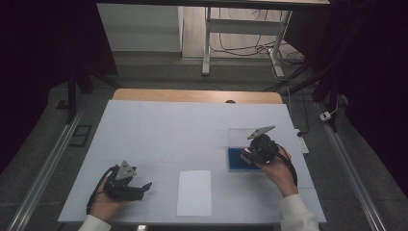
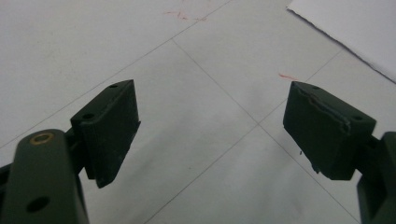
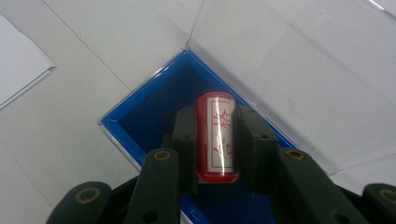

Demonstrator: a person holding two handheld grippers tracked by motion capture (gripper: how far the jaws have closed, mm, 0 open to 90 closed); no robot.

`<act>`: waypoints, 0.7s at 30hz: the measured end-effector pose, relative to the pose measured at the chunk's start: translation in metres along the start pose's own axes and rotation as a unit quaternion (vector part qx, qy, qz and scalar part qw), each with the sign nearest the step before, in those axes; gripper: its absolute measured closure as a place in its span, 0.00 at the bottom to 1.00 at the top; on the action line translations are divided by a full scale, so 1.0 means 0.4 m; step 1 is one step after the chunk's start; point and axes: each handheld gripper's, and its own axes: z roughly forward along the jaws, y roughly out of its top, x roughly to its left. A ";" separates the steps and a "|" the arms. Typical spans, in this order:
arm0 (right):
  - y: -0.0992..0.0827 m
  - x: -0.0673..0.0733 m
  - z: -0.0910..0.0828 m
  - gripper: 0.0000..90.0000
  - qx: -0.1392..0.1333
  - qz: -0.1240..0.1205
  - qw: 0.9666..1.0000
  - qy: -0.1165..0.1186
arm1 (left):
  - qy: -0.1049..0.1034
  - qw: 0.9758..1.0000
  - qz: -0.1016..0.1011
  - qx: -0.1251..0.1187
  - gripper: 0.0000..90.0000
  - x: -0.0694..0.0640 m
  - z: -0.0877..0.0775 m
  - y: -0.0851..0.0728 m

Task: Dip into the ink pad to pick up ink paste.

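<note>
A red stamp (image 3: 216, 138) with a white label of red characters sits clamped between my right gripper's (image 3: 217, 109) jaws, over the blue ink pad (image 3: 154, 116) of an open clear-lidded case. From above, the right gripper (image 1: 251, 153) is over that blue case (image 1: 236, 161) at the table's right. My left gripper (image 2: 210, 119) stands open above the bare white table surface, nothing between its pads. In the high view the left gripper (image 1: 144, 186) rests low at the front left, pointing right toward a white sheet of paper (image 1: 194, 192).
The case's clear lid (image 1: 240, 136) lies flat behind the blue pad. A corner of the white paper (image 2: 355, 28) shows at the upper right of the left gripper view. The white table (image 1: 168, 130) ends at a wooden far edge (image 1: 197, 95).
</note>
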 end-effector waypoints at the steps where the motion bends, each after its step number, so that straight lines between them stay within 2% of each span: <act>1: 0.001 0.001 0.000 0.78 0.001 -0.002 1.000 -0.001 | 0.001 1.000 0.000 0.000 0.21 0.000 0.000 0.000; 4: 0.004 0.002 0.000 0.78 0.006 -0.003 1.000 -0.002 | -0.002 1.000 0.000 0.001 0.21 0.001 0.002 0.000; 9: 0.001 -0.006 0.008 0.78 0.010 0.015 1.000 0.008 | -0.002 1.000 -0.003 0.001 0.21 0.002 -0.001 0.001; 21: 0.006 0.013 0.013 0.79 0.024 -0.008 1.000 -0.015 | -0.005 1.000 -0.007 -0.003 0.22 0.001 -0.003 0.001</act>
